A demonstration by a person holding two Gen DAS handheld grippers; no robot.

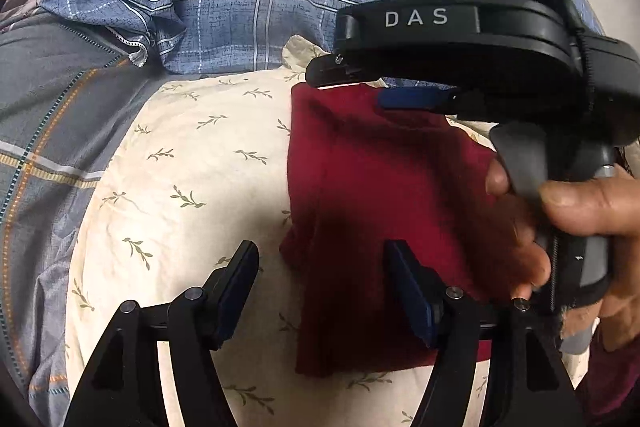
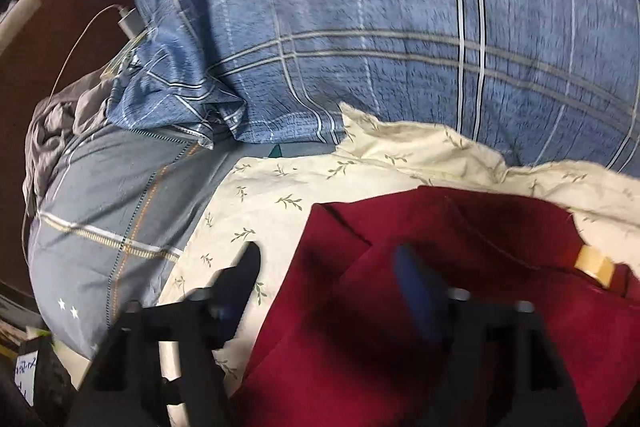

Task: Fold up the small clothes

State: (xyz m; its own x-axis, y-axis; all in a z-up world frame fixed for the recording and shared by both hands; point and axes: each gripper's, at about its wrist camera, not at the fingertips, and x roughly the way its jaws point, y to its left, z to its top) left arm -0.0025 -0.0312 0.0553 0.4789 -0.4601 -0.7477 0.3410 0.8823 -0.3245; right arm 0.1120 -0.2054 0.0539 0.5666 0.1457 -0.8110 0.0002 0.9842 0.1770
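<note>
From my left wrist camera, the left claw [image 1: 320, 291] stood with its jaws spread wide and nothing between them, hovering over the near edge of the dark red garment [image 1: 384, 195], a soft, matte knit lying in a rough rectangle on a cream pillowcase [image 1: 192, 163] printed with small green sprigs. Only this view showed the right claw [image 1: 352, 83] from outside: a black body lettered "DAS", with a blue pad, held by a bare hand [image 1: 576, 219] above the garment's far edge; its fingers lay close together there, though I could not tell from this angle whether they were fully closed. My right wrist camera, blurred by motion, showed what the first could not: the right claw [image 2: 328, 267] with its jaws parted and empty, one finger over the cream pillowcase [image 2: 280, 195] and the other over the dark red garment [image 2: 440, 267], whose layers overlapped in a diagonal fold, with a tan label [image 2: 596, 263] at its right edge. Behind lay a blue plaid quilt [image 2: 360, 27], rumpled and woven-looking, beside a grey bedcover [image 2: 104, 195] with orange stitching, and a white charger [image 2: 130, 23] trailing its cable.
</note>
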